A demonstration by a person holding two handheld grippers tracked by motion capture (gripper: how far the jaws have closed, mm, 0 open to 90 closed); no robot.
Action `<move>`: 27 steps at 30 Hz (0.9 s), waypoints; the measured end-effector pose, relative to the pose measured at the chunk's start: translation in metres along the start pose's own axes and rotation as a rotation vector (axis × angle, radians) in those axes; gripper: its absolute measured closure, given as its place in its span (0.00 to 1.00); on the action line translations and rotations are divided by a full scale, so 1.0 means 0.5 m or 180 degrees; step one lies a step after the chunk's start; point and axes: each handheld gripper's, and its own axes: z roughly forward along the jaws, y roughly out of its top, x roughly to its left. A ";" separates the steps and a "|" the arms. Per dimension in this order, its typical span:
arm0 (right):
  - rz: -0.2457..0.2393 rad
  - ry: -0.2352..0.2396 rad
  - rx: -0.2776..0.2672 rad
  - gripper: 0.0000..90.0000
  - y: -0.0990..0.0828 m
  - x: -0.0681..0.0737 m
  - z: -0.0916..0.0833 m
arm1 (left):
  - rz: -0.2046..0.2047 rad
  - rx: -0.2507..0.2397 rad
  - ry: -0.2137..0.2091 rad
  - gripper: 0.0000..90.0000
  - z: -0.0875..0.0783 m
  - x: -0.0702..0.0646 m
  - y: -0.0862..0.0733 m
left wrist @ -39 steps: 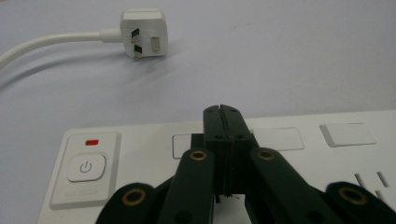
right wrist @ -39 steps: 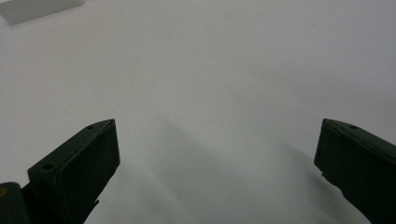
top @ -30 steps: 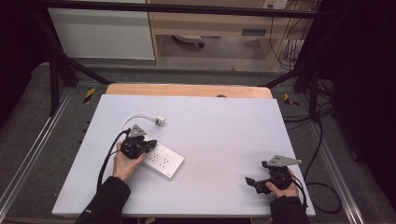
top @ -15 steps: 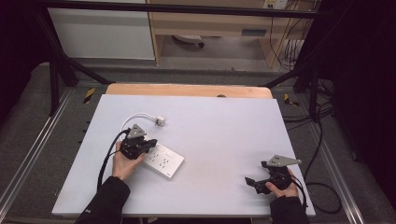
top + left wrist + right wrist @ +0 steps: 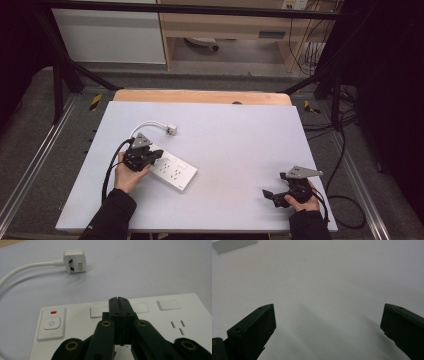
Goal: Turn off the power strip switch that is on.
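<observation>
A white power strip [image 5: 173, 169] lay flat on the pale table [image 5: 240, 140], toward its left half, set at a slant with one end nearer the person and the other pointing toward the table's middle. From its far-left end a white cable [image 5: 146, 125] curved away and ended in a white plug [image 5: 171, 129], which rested on the table just beyond the strip, its pins turned up and visible in the left gripper view [image 5: 74, 261].

The left claw [image 5: 156, 156] was pressed together, its two black jaws meeting flat with nothing between them. In the left gripper view the closed tips [image 5: 119, 305] stood over the top face of the strip, right at the row of white rectangular buttons, between two of them; whether the tips actually touched the plastic could not be told. To the left of the tips in that view sat the strip's power button [image 5: 51, 323] with a small red mark above it, and to the right a pair of socket slots [image 5: 180, 327]. The person's left hand [image 5: 128, 175] wrapped the gripper body from below, a dark sleeve running off the near edge.

The right claw [image 5: 270, 196] sat well apart from the strip, near the table's front right corner, held in the right hand [image 5: 300, 201]. Its jaws stood wide apart and held nothing; the right gripper view looked between them at bare table, with a corner of the white strip [image 5: 233, 245] far off at the upper left
</observation>
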 end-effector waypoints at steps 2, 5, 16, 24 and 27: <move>0.0003 -0.0009 0.0000 0.01 0.000 0.000 0.000 | -0.0005 -0.0011 -0.0019 1.00 -0.008 0.002 -0.002; 0.0004 -0.0014 0.0001 0.01 0.000 0.001 0.000 | 0.0006 -0.0002 -0.0015 0.99 -0.017 0.004 -0.004; 0.0008 -0.0023 0.0000 0.01 0.000 0.000 0.000 | 0.0071 0.0041 -0.0019 0.65 -0.034 -0.007 0.001; 0.0011 -0.0022 -0.0005 0.01 0.000 0.001 -0.001 | 0.0119 0.0104 0.0069 0.31 -0.052 -0.006 -0.012; 0.0004 -0.0021 -0.0004 0.01 0.000 0.001 -0.001 | 0.0116 0.0133 0.0100 0.26 -0.062 -0.003 -0.020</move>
